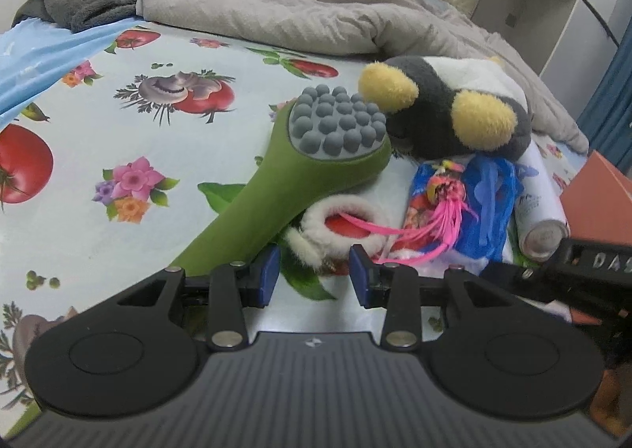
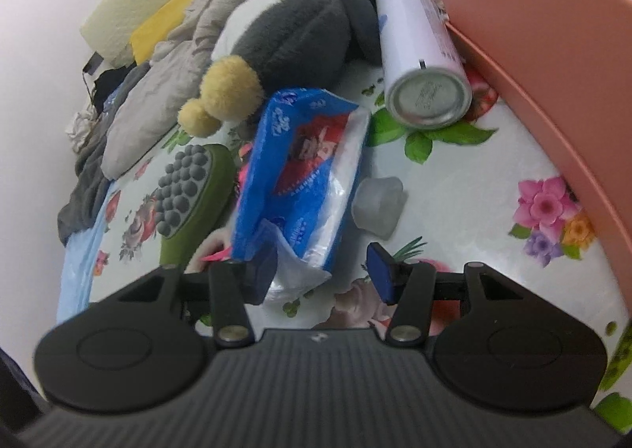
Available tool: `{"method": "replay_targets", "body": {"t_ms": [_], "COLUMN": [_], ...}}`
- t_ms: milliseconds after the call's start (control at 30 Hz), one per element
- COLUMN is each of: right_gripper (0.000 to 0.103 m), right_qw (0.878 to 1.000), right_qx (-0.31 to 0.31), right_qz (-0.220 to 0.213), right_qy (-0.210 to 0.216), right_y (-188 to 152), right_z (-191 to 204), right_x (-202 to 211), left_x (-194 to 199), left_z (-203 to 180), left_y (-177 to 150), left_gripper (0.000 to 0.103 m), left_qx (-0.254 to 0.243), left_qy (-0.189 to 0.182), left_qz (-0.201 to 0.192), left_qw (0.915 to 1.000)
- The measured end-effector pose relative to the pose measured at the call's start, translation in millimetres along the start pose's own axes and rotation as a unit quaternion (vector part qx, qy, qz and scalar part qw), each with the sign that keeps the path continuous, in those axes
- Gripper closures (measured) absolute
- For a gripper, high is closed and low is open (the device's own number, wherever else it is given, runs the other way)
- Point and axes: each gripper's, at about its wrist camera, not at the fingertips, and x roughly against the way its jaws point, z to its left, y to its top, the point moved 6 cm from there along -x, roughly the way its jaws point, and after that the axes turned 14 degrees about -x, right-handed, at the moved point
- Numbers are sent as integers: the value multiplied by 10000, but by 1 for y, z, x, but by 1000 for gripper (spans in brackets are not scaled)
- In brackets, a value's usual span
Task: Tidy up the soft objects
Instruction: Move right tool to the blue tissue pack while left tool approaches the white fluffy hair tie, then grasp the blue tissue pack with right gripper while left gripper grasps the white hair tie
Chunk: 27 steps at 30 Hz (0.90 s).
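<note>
A grey, white and yellow plush toy [image 1: 446,108] lies on the flowered cloth; it also shows in the right wrist view [image 2: 300,29]. A white fluffy ring with pink feathers [image 1: 335,223] lies just ahead of my open left gripper [image 1: 315,275], whose jaws stand either side of it without touching. A blue tissue pack [image 2: 304,175] lies in front of my open right gripper [image 2: 322,274]; its near corner reaches between the jaws. The pack also shows in the left wrist view [image 1: 458,203].
A green massager with grey knobs [image 1: 304,171] lies left of the ring. A white spray can [image 2: 422,61] and its clear cap [image 2: 379,207] lie to the right. A salmon bin [image 2: 553,53] stands at the right. A rumpled beige quilt [image 1: 300,9] lies behind.
</note>
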Motion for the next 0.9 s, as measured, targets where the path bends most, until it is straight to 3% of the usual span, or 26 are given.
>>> {"method": "replay_targets", "body": {"t_ms": [100, 200, 333, 433, 900], "right_gripper": [60, 76, 84, 85, 87], "right_qw": [9997, 9992, 9998, 9995, 9931], "right_qx": [-207, -298, -81, 298, 1103], "right_qz": [23, 117, 31, -69, -393], "right_qy": [150, 233, 187, -16, -15], "right_y": [1, 1, 1, 0, -10], "right_z": [-3, -3, 4, 11, 26], "right_x": [-3, -5, 0, 7, 75], "left_x": [-2, -4, -3, 2, 77], "left_z": [2, 4, 6, 8, 4], "left_y": [2, 3, 3, 3, -4], "left_gripper": [60, 69, 75, 76, 78], "left_qx": [146, 259, 293, 398, 409], "left_qy": [13, 94, 106, 60, 92], "left_qz": [-56, -57, -41, -56, -361], "left_qw": [9999, 9996, 9995, 9992, 9985]}}
